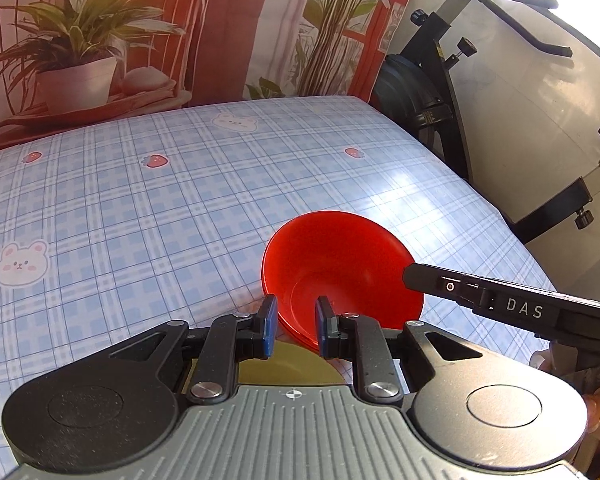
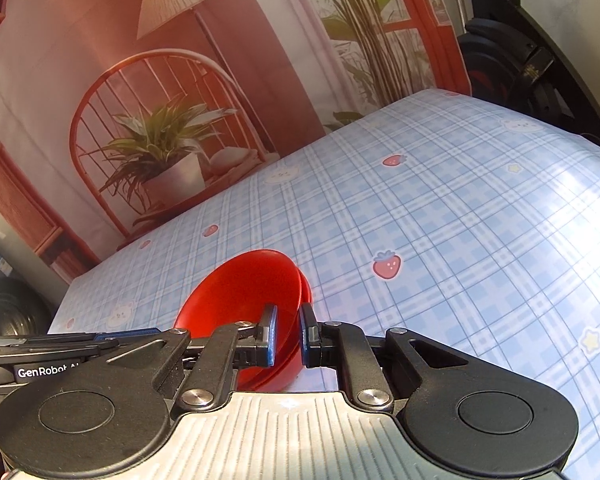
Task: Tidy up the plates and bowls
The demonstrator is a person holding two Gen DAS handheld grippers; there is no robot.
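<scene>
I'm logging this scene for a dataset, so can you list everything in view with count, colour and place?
red bowls: at least two, nested, red, near edge of the table, partly over the plate
plate: one, yellow-olive, under the bowls, mostly hidden
tablecloth: one, blue plaid with bears and strawberries, covering the table
backdrop: one, printed chair and plants, behind the table
exercise bike: one, black, right of the table
left gripper: one, black, blue pads straddling the bowls' near rim
right gripper: one, black, pads either side of the bowls' rim
</scene>
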